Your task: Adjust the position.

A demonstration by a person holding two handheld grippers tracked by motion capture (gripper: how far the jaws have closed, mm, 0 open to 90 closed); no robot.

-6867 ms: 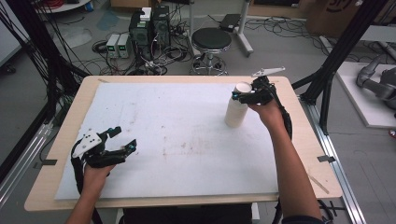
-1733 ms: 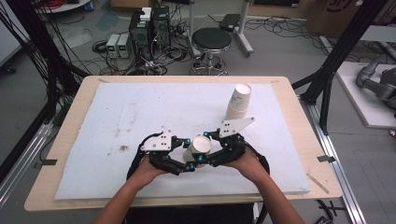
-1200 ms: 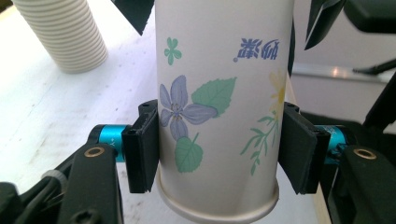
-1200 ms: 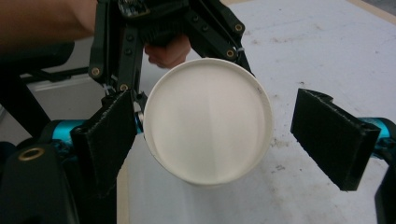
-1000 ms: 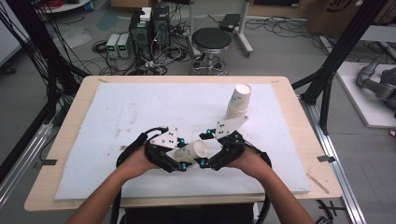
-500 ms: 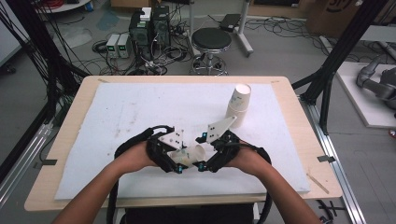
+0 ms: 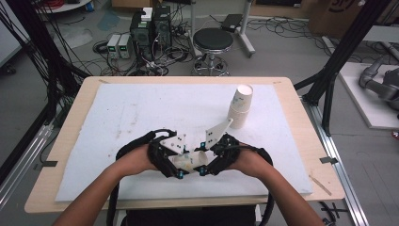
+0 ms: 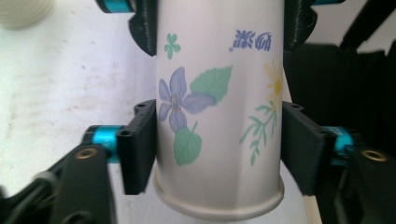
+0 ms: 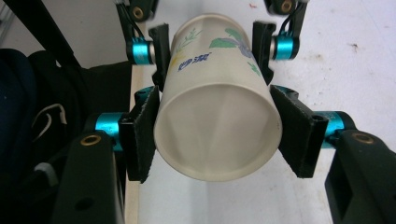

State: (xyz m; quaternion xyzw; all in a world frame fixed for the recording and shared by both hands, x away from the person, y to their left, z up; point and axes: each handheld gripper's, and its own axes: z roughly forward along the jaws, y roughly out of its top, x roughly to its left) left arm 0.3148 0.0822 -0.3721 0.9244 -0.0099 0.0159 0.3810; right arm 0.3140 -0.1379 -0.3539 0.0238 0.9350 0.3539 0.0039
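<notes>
We are mid-handover at lower centre: right tongs (image 9: 212,135) have just closed, pinching the paper cup (image 7: 187,161); left tongs (image 8: 219,154) (just loosening) barely touch it. Next, pull left away.

Two grippers, left (image 7: 178,165) and right (image 7: 203,165), are meeting around one flowered cup (image 7: 188,161). One cup stack (image 7: 239,106) is standing farther back on one table (image 7: 70,141). One stool (image 7: 213,41) is sitting behind.
</notes>
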